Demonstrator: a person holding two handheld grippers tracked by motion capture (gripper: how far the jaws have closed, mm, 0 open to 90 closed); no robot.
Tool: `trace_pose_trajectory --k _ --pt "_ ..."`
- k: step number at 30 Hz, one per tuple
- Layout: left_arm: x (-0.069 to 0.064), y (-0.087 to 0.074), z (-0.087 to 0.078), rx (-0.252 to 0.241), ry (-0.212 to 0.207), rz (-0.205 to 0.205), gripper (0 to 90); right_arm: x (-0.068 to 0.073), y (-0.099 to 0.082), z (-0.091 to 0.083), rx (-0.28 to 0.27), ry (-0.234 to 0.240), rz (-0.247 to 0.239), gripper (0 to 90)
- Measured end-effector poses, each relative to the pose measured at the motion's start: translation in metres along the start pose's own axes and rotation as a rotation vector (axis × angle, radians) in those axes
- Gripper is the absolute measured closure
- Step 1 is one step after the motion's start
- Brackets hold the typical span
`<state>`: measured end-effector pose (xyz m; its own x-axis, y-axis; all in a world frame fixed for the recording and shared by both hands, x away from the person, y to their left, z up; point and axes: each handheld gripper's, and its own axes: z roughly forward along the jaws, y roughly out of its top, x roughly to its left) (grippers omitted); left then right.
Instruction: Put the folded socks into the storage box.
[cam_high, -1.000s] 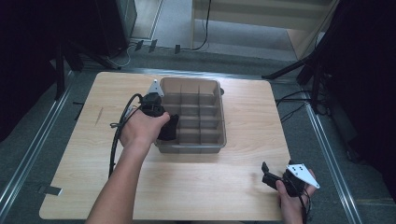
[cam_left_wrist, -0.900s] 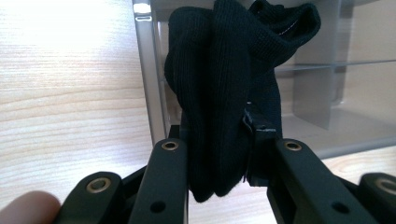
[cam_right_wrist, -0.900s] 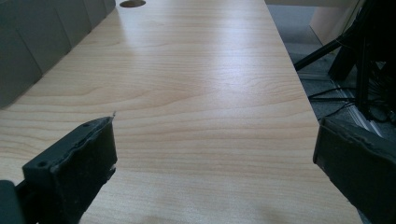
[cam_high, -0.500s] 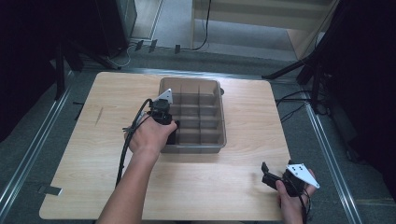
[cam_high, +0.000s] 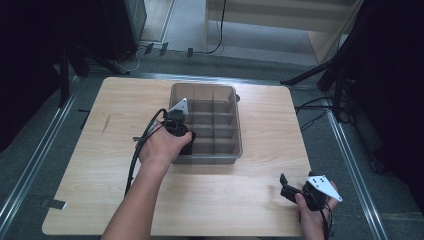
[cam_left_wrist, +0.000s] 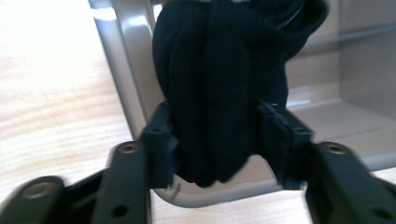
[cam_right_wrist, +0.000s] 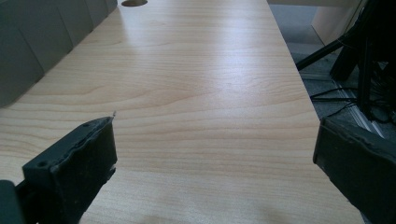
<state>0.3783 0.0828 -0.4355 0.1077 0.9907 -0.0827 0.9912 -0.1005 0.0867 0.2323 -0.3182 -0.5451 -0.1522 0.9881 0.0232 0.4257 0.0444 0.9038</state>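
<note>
Clearly the move ahead turns on how the dark rolled sock (cam_left_wrist: 224, 88) sits against the near-left corner of the grey divided organizer box (cam_high: 227, 95): in the left gripper view the left hand-held gripper (cam_left_wrist: 219, 135) has its jaws pressed in on either side of the bundle, which stands with its long axis running straight away from the jaws, upward in that view, and hangs right over the box's rounded corner rim, with the inside of a corner compartment just behind it and to the right. From above, the left hand-held gripper (cam_high: 181, 131) is at that same front-left corner, so the sock looks nearly placed, and I judge the remaining travel to be a short push inward and down. The right hand-held gripper (cam_high: 289, 188) is well apart, resting near the front-right edge of the counter (cam_high: 260, 210), its jaws spread wide and empty.
</note>
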Motion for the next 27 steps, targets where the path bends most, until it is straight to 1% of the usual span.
trace_pose_trajectory --k 1,2,3,4,5,7,8,9,10,11,12,13,15,18,20,22,24,25,26,27 --pt "0.000 0.000 -0.003 -0.010 -0.006 -0.007 46.7 0.000 0.000 0.000 0.001 0.000 0.001 0.0" --pt "0.001 0.001 -0.007 -0.023 0.000 -0.004 44.9 0.000 0.000 0.000 0.000 0.000 0.000 0.0" --pt "0.001 0.001 -0.010 -0.038 -0.004 -0.006 43.3 0.000 0.000 0.000 0.000 -0.001 -0.001 0.0" --pt "0.003 0.001 -0.014 -0.054 -0.012 -0.003 41.9 0.000 0.000 0.000 0.001 0.000 0.000 0.0" --pt "0.003 0.001 -0.018 -0.064 -0.030 -0.008 41.1 0.000 0.000 0.000 0.001 -0.001 0.000 0.0" --pt "0.005 0.001 -0.023 -0.080 -0.052 -0.005 42.4 0.000 0.000 0.000 0.002 -0.001 0.000 0.0" --pt "0.005 0.001 -0.024 -0.074 -0.059 -0.011 46.2 0.000 0.000 0.000 0.002 0.000 0.000 0.0" --pt "0.005 0.001 -0.022 -0.064 -0.052 -0.004 50.5 0.000 0.000 0.000 0.002 0.000 0.000 0.0" --pt "0.005 0.000 -0.020 -0.045 -0.045 -0.007 56.6 0.000 0.000 0.000 0.002 -0.001 -0.001 0.0" --pt "0.005 0.000 -0.017 -0.023 -0.038 -0.002 68.2 0.000 0.000 0.000 0.003 -0.001 -0.001 0.0" --pt "0.005 -0.001 -0.013 0.001 -0.034 0.007 68.2 0.000 0.000 0.000 0.003 -0.001 -0.001 0.0" --pt "0.005 -0.001 -0.010 0.015 -0.030 0.010 73.5 0.000 0.000 0.000 0.002 -0.001 -0.001 0.0" --pt "0.006 -0.002 -0.003 0.041 -0.029 0.013 79.3 0.000 0.000 0.000 0.002 -0.001 0.000 0.0" --pt "0.007 -0.003 0.008 0.075 -0.002 0.017 81.9 0.000 0.000 0.000 0.002 -0.001 0.001 0.0" --pt "0.008 -0.004 0.013 0.090 -0.001 0.017 81.6 0.000 0.000 0.000 0.003 0.000 0.000 0.0" --pt "0.009 -0.004 0.012 0.080 -0.004 0.013 78.2 0.000 0.000 0.000 0.003 0.001 0.000 0.0" --pt "0.009 -0.004 0.008 0.074 -0.035 0.013 72.7 0.000 0.000 0.000 0.004 0.002 0.000 0.0" --pt "0.009 -0.004 0.004 0.063 -0.043 0.011 68.9 0.000 0.000 0.000 0.004 0.002 0.000 0.0" --pt "0.009 -0.004 0.000 0.044 -0.040 0.012 65.9 0.000 0.000 0.000 0.004 0.002 0.000 0.0" --pt "0.008 -0.003 -0.005 0.024 -0.048 0.004 60.7 0.000 0.000 0.000 0.004 0.002 0.000 0.0"
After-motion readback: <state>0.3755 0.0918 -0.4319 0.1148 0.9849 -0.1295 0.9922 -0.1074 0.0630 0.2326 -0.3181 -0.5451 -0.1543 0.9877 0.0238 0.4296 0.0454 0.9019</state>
